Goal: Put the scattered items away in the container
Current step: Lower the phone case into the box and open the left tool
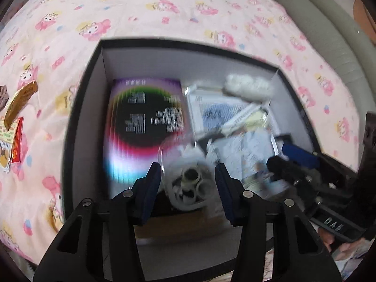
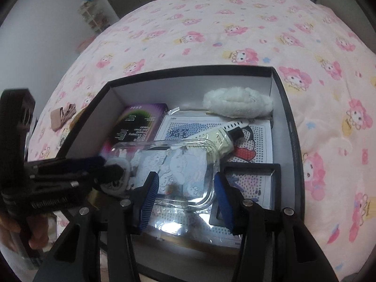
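Observation:
A black box (image 1: 82,108) with white inner walls sits on the pink bed; it also shows in the right wrist view (image 2: 285,108). Inside lie a rainbow-coloured packet (image 1: 143,127), a bead-art sheet (image 2: 253,138), a white fluffy item (image 2: 237,102), a cream tube (image 2: 223,141), a clear plastic case (image 2: 174,169) and a white round object (image 1: 190,183). My left gripper (image 1: 188,183) is open above the white round object inside the box. My right gripper (image 2: 185,195) is open above the clear case. A wooden comb (image 1: 20,104) lies on the bed left of the box.
Beside the comb lie a red packet (image 1: 17,139) and a sticker card (image 1: 4,150). A small pink pouch (image 2: 62,116) rests on the bed left of the box. A grey padded headboard (image 1: 329,30) runs at the right. The other gripper (image 1: 303,171) reaches into the box's right side.

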The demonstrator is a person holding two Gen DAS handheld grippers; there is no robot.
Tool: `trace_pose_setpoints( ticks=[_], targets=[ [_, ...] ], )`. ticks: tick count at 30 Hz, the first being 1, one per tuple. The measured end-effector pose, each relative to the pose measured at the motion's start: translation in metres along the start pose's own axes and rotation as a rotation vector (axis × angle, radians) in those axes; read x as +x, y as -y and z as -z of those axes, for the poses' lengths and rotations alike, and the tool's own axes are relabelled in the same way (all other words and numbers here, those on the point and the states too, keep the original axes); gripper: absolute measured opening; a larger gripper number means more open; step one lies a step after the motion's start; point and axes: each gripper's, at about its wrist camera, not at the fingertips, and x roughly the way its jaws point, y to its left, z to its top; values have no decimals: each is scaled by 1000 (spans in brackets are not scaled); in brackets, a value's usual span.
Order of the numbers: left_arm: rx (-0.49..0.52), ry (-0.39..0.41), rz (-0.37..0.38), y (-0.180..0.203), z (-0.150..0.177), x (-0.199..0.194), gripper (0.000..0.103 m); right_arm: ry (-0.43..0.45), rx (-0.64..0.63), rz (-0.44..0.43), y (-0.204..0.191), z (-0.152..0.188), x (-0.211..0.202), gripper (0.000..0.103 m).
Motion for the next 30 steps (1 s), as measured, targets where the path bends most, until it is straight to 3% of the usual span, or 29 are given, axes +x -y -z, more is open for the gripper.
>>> trace_pose_setpoints(
  ticks=[3, 6, 13, 15, 21, 26, 30],
  targets=[
    [2, 30, -20, 1, -16, -2, 48, 9, -9, 61, -3, -10, 1, 46],
    [19, 5, -30, 6, -26, 6, 48, -17, -10, 81, -3, -17, 11, 46],
    [90, -85, -32, 23, -22, 28, 47, -60, 0, 44, -2, -7, 20, 46],
    [98, -99, 1, 25, -18, 28, 47, -58, 3, 28, -1, -4, 18, 47],
    [93, -68, 72, 26, -10, 17, 47, -52, 44, -75, 7, 3, 6, 48],
    [62, -11, -1, 21, -14, 15, 47, 47, 73, 18, 5, -1, -8, 48],
    [59, -61, 13, 18, -10, 24, 47, -3, 94, -12, 6, -1, 4, 48]
  ],
)
